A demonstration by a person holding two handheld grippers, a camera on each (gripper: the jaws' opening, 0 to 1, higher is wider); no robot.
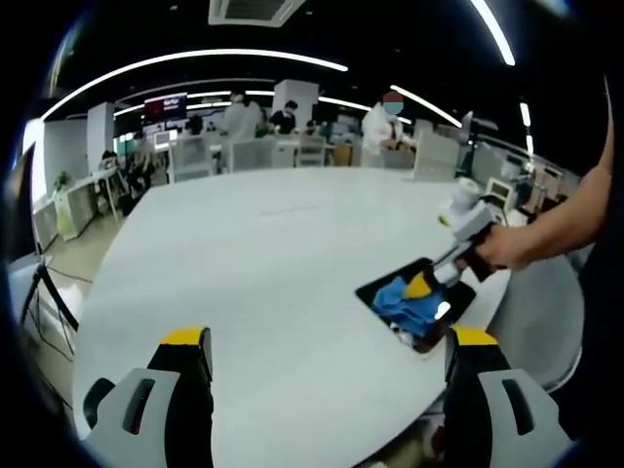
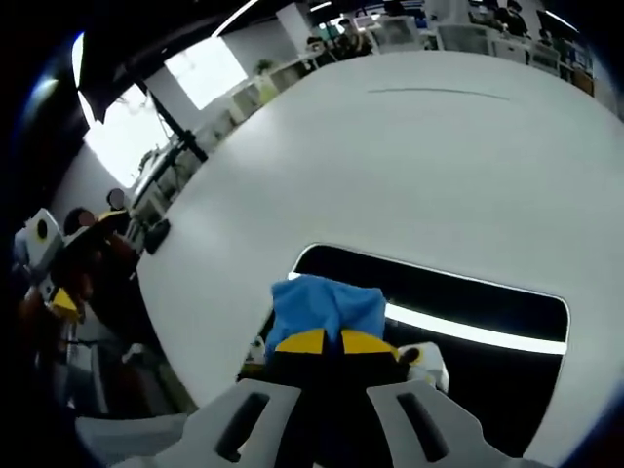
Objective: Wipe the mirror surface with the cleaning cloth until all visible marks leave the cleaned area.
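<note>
A dark rectangular mirror lies flat on the white table, near its edge. My right gripper is shut on a blue cleaning cloth, pressing it onto the mirror's left part. In the left gripper view the mirror lies at the table's right edge with the blue cloth on it, and the right gripper comes in from the right, held by a hand. My left gripper hovers open above the table, well to the left of the mirror, with nothing between its jaws.
The table is large, white and rounded. Desks, chairs and several people stand beyond its far side. A tripod stands off the table's left edge. A person sits past the table edge in the right gripper view.
</note>
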